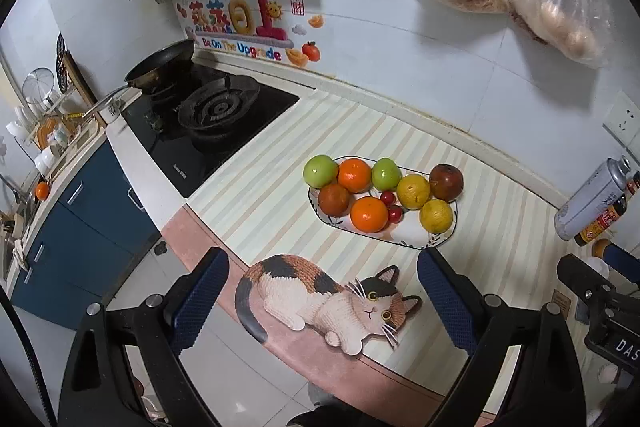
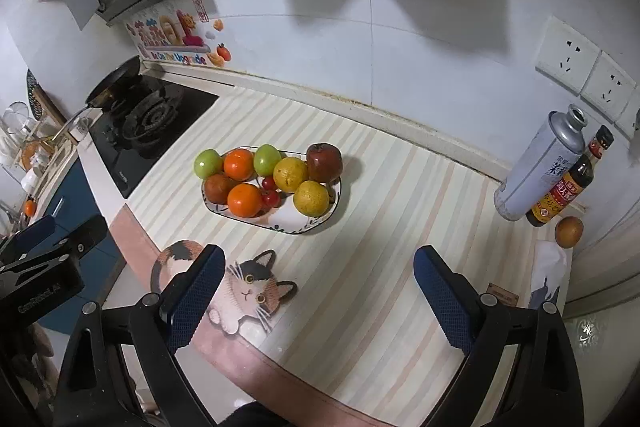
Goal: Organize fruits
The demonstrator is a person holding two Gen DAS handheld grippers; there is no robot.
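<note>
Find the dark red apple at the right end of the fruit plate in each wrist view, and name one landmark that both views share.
Left wrist view: the dark red apple lies right of centre, at the plate's far right end, beside a yellow fruit.
Right wrist view: the dark red apple lies near the centre, at the same end of the plate.
Shared landmark: the cat-shaped mat in front of the plate.
</note>
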